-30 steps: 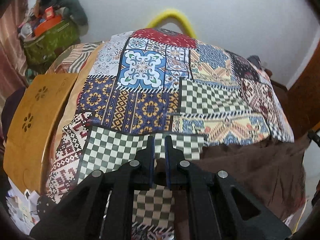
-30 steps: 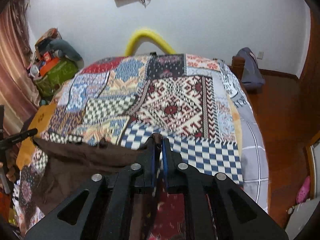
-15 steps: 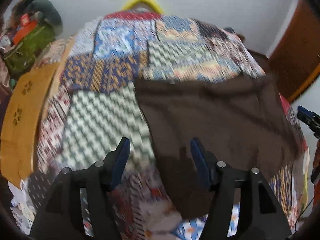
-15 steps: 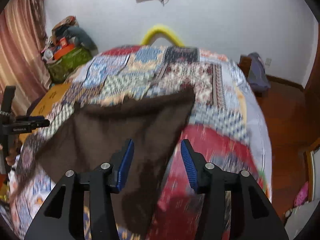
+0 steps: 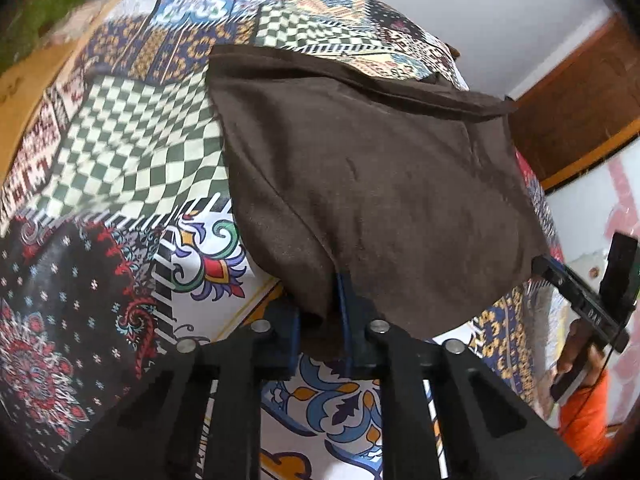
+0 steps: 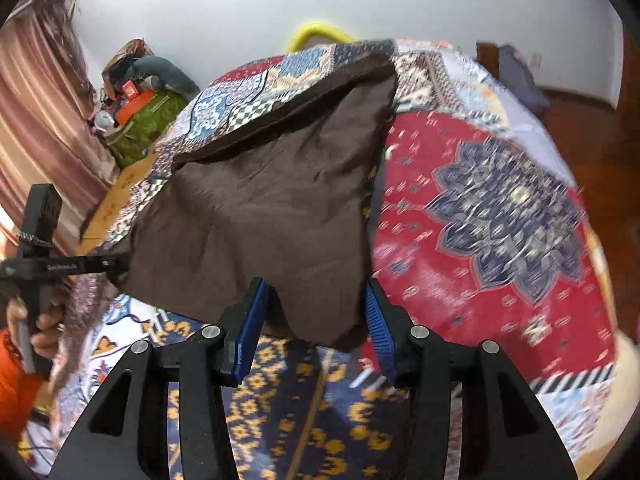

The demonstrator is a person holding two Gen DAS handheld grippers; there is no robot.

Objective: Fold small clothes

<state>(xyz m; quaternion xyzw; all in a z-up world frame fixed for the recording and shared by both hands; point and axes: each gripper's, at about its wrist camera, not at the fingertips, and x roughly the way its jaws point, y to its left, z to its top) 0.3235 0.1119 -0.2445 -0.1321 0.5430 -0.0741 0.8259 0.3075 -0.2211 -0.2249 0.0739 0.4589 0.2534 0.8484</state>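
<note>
Both grippers at the near edge of one brown garment

The left gripper (image 5: 320, 312) had its jaws narrow and closing, with a bunched near corner of the brown garment (image 5: 380, 184) between the blue pads (image 5: 343, 300); the cloth draped over the fingertips, so the contact itself was hidden and it could not be told for certain that the pads pressed on it. The right gripper (image 6: 316, 320) had its jaws moderately apart and closing too. A hanging corner of the same garment (image 6: 260, 208) sat between its blue pads (image 6: 252, 320), and a gap showed on either side of the cloth.

The garment lay spread over the patchwork bedspread (image 5: 132, 148), its banded far edge away from the cameras and its near edge lifted at the two grippers.

From the left wrist view, the right gripper appeared only as a dark bar at the right rim, with part of a hand (image 5: 576, 352) and an orange sleeve (image 5: 584, 420) below it. From the right wrist view, the left gripper showed likewise at the left rim, its tip buried in the cloth. The bedspread on the right of that view was blurred. Bags and clutter (image 6: 136, 96) by the curtain (image 6: 36, 120) were too small to sort.

Counted: one garment, two grippers, one bedspread
</note>
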